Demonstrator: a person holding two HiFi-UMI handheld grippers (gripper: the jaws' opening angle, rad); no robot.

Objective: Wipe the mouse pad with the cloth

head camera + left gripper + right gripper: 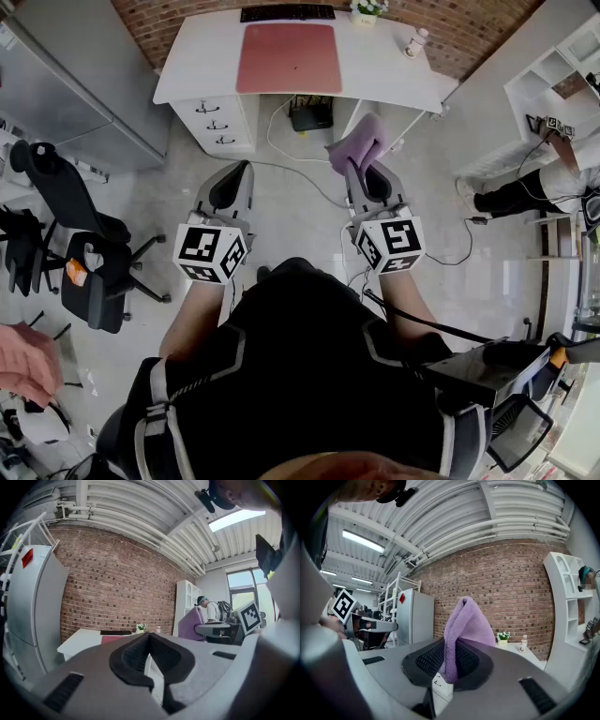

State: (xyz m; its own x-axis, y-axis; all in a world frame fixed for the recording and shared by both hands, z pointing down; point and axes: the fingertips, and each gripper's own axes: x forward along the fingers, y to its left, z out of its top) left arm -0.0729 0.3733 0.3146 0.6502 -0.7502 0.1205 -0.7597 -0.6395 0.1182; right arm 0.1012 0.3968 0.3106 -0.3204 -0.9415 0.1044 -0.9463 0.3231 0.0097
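Note:
A red mouse pad (pixel 289 57) lies on the white desk (pixel 389 77) ahead, in front of a black keyboard (pixel 287 13); it also shows far off as a red strip, the mouse pad (pixel 112 639). My right gripper (pixel 361 169) is shut on a purple cloth (pixel 354 147), whose folded end stands up above the jaws, the cloth (pixel 465 630). My left gripper (pixel 232 184) is shut with nothing between its jaws (pixel 149 641). Both grippers are held over the floor, well short of the desk.
A small plant pot (pixel 366 9) and a white bottle (pixel 415 42) stand on the desk. A drawer unit (pixel 216 122) and cables (pixel 291 155) sit under it. Black office chairs (pixel 80 234) are at left, white shelves (pixel 553 84) and a seated person (pixel 525 192) at right.

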